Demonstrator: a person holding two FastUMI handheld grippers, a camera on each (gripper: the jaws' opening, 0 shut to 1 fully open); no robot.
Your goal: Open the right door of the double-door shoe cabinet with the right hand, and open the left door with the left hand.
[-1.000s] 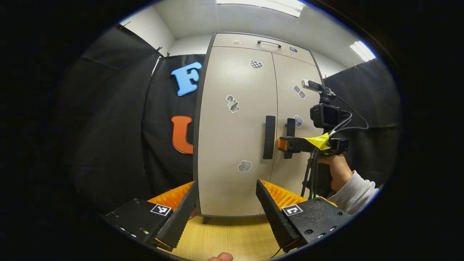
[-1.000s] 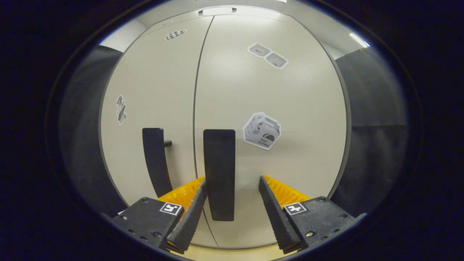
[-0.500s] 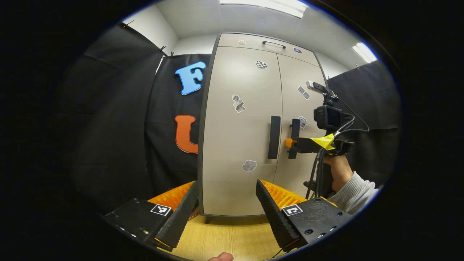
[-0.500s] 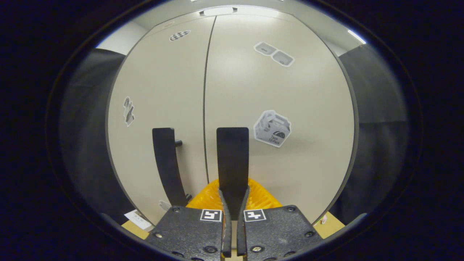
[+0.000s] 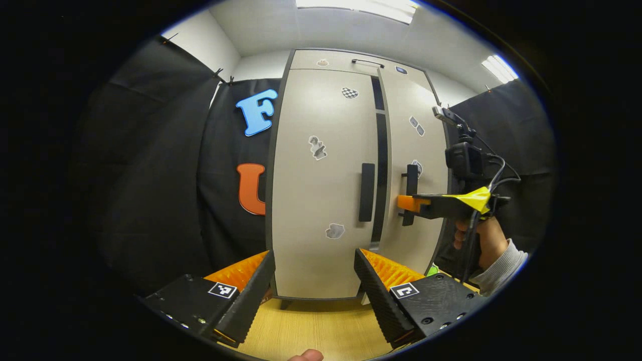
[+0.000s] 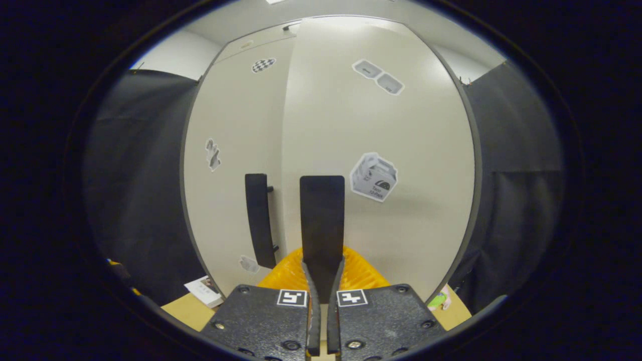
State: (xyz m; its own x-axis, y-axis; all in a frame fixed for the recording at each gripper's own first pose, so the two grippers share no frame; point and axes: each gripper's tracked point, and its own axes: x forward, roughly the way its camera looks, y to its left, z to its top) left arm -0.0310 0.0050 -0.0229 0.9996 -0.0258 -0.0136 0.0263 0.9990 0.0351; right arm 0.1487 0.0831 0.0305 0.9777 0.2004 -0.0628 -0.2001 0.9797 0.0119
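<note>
The beige shoe cabinet's right door stands slightly ajar, with a dark gap along its inner edge. My right gripper is shut on that door's black vertical handle; both fingers press its lower part. In the left gripper view the right gripper is on the right handle, held by a hand. The left door is closed, its black handle untouched. My left gripper is open, well back from the cabinet, low in front of the left door.
A narrow top drawer with a small handle sits above the doors. Black cloth walls flank the cabinet. The cabinet stands on a wooden floor. A booklet and a small green object lie near its base.
The right gripper closed on the right door's handle, then drew the door outward, opening a dark gap between the doors. The left gripper stayed open and barely moved.
</note>
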